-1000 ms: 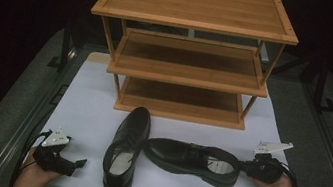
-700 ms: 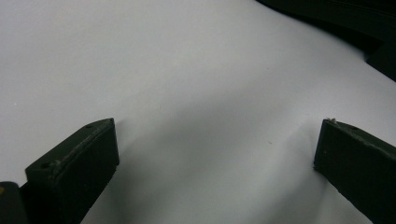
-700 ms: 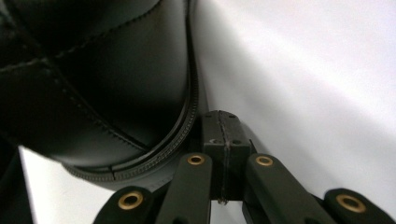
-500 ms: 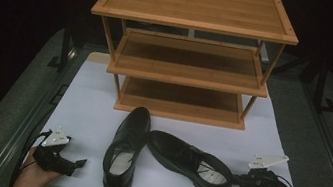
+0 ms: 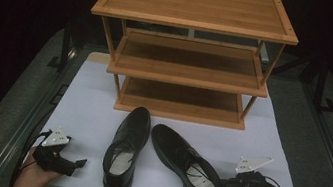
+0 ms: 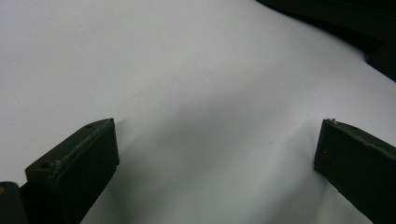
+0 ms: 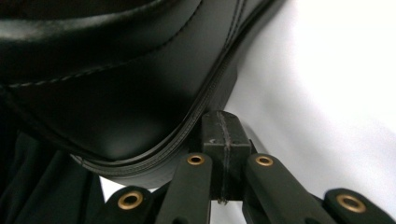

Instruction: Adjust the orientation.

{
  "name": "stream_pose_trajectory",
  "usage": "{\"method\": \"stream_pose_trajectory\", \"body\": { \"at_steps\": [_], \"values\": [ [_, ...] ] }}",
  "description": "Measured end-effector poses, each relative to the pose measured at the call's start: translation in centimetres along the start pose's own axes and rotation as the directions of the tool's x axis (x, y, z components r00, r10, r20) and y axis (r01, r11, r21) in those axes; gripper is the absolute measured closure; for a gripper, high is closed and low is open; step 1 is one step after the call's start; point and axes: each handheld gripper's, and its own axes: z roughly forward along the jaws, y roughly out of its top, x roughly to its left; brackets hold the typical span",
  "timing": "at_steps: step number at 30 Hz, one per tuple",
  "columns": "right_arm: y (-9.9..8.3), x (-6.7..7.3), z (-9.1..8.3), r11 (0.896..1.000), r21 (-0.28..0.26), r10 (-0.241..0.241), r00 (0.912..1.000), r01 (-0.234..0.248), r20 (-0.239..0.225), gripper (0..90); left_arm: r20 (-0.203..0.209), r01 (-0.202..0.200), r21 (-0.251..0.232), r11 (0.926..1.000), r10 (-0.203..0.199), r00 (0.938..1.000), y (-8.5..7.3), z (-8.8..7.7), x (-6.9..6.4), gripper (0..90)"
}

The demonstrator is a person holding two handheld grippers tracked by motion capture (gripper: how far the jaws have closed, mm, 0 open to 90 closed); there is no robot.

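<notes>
**Right gripper pushing at shoe heel, left idle**

Two black shoes lie on the white mat (image 5: 95, 112) in front of the rack (image 5: 189, 51). Left shoe (image 5: 125, 150) points straight toward the rack, heel near the mat's front edge. Right shoe (image 5: 186, 165) lies angled, toe up-left just beside the left shoe's toe, heel down-right. Right gripper (image 5: 227, 185) sits at that heel; in the right gripper view its jaws are pressed together, nothing between them, tips touching the heel's sole edge (image 7: 140, 116). Not clamped on the shoe. Left gripper (image 5: 80, 163) rests on the mat near the front-left corner, apart from the left shoe; in the left gripper view its jaws stand wide apart over bare mat (image 6: 196, 84).
</notes>
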Motion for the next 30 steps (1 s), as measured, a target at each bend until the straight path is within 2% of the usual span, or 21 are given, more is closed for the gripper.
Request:
{"method": "stream_pose_trajectory", "body": {
  "at_steps": [15, 23, 25, 30],
  "values": [
    [1.7, 1.9, 2.0, 0.997, 0.022, -0.079, 0.9949, 0.08, -0.063, 89.8, 0.001, 0.0, 0.002, 1.0, 0.0, 1.0, 0.0, 0.0, 0.0, 0.0],
    [2.3, 2.4, 2.9, 0.996, 0.022, -0.086, 0.9911, 0.088, -0.102, 89.8, 0.001, 0.001, 0.001, 1.0, -0.001, 1.0, 0.0, 0.0, 0.0, 0.0],
    [2.5, 2.6, 3.2, 0.996, 0.023, -0.088, 0.9914, 0.09, -0.097, 89.8, 0.001, 0.001, 0.001, 1.0, -0.001, 1.0, 0.0, 0.0, 0.0, 0.0],
    [3.2, 3.1, 3.9, 0.994, 0.027, -0.1, 0.988, 0.104, -0.118, 89.8, 0.001, 0.001, 0.001, 1.0, -0.001, 1.0, 0.0, 0.0, 0.0, 0.0]
  ]
}}
